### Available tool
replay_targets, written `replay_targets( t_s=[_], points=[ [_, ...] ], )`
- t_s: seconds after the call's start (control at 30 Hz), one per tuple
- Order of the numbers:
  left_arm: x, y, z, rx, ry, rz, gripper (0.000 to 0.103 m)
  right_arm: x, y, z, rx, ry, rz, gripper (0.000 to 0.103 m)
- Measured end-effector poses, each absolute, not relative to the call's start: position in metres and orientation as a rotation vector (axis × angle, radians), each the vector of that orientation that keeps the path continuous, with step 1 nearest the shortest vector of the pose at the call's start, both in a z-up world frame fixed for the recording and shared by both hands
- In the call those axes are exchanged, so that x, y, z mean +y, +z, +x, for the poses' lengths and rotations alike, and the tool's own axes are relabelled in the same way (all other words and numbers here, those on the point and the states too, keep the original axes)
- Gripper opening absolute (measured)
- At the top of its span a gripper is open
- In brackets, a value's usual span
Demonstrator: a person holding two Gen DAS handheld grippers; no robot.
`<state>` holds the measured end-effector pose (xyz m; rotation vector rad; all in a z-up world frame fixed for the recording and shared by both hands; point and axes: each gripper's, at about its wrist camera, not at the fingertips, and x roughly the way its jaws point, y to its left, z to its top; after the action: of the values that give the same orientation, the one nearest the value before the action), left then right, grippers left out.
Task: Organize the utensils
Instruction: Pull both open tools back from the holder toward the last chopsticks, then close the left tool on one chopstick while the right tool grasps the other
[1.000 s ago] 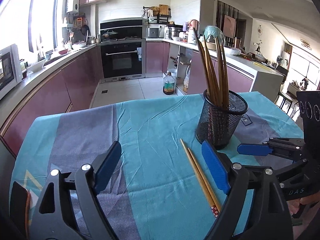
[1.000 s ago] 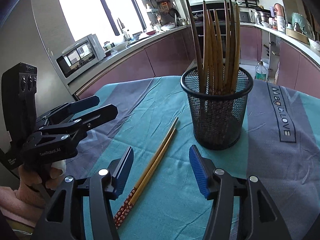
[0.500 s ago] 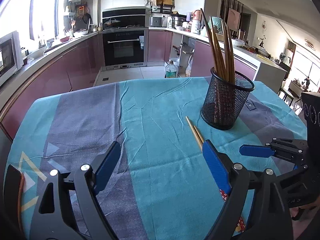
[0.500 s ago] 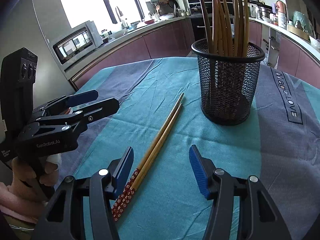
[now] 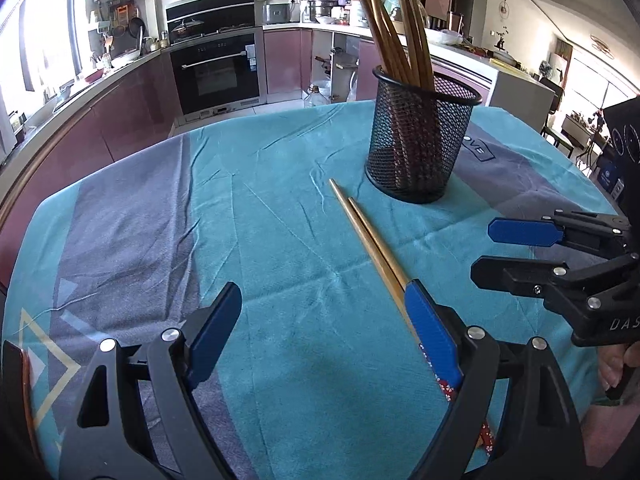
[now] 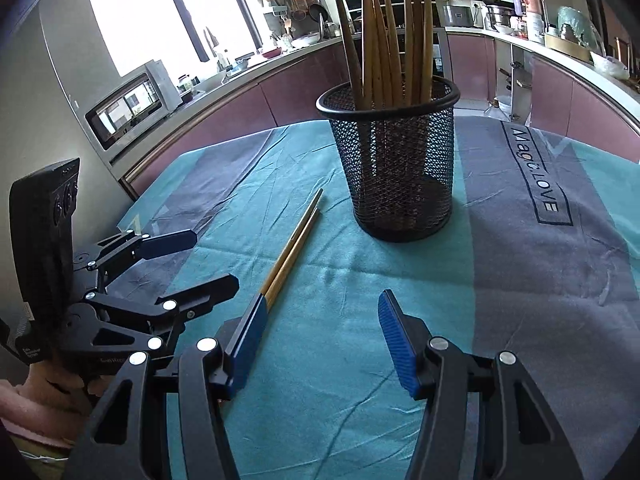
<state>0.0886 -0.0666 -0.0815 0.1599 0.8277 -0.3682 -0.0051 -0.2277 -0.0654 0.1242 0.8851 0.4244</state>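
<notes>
Left wrist view: holder, black wire mesh, upright on the counter, which is covered by a teal and grey cloth. Chopsticks, a wooden bundle, stand in the holder with tapered ends up, leaning against its rim.

Pair, two wooden chopsticks, lies flat on the cloth just in front of the holder and apart from it, side by side and touching along their length. Narrow tips point toward the holder's base; the red patterned ends lie nearest the camera, partly hidden behind the left gripper's right finger.

Left gripper: fingers released and spread wide, holding nothing, low over the cloth in front of the holder. The pair runs under its right finger; contact cannot be judged.

Right gripper: seen side-on to the right of the pair, in front of the holder, fingers parted and empty.

Right wrist view: holder straight ahead, chopsticks fanned inside it. Pair lies to the left of the holder's base, angled toward it, its near end hidden behind the right gripper's left finger. Right gripper: fingers wide apart, nothing between them. Left gripper lies left of the pair, fingers apart, empty.

Beyond the holder: oven, microwave.
</notes>
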Motion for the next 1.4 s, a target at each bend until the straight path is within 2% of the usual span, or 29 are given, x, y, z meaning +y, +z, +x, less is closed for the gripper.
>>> replay_targets(
  t_s=[0.5, 0.7, 0.77, 1.0, 1.03, 1.1, 1.17, 1.4],
  points=[
    [-0.08, -0.094, 0.092, 0.876, -0.37, 0.198, 0.082, -0.22, -0.067, -0.001, 0.896, 0.455, 0.12, 0.055],
    [-0.081, -0.096, 0.094, 0.889, -0.387, 0.187, 0.079, -0.22, -0.068, 0.001, 0.901, 0.45, 0.126, 0.055],
    [-0.081, -0.099, 0.095, 0.901, -0.381, 0.196, 0.072, -0.22, -0.068, 0.001, 0.902, 0.449, 0.127, 0.055],
    [-0.078, -0.099, 0.087, 0.892, -0.397, 0.186, 0.061, -0.217, -0.068, 0.002, 0.902, 0.458, 0.12, 0.055],
    [-0.078, -0.099, 0.085, 0.89, -0.401, 0.179, 0.056, -0.216, -0.068, 0.003, 0.903, 0.461, 0.116, 0.055],
    [-0.076, -0.098, 0.083, 0.892, -0.409, 0.164, 0.048, -0.214, -0.068, 0.005, 0.902, 0.463, 0.107, 0.052],
    [-0.075, -0.098, 0.081, 0.892, -0.417, 0.155, 0.039, -0.209, -0.069, 0.007, 0.91, 0.471, 0.1, 0.044],
    [-0.07, -0.1, 0.076, 0.908, -0.423, 0.091, 0.018, -0.188, -0.075, 0.012, 0.935, 0.504, 0.065, 0.029]
  ],
)
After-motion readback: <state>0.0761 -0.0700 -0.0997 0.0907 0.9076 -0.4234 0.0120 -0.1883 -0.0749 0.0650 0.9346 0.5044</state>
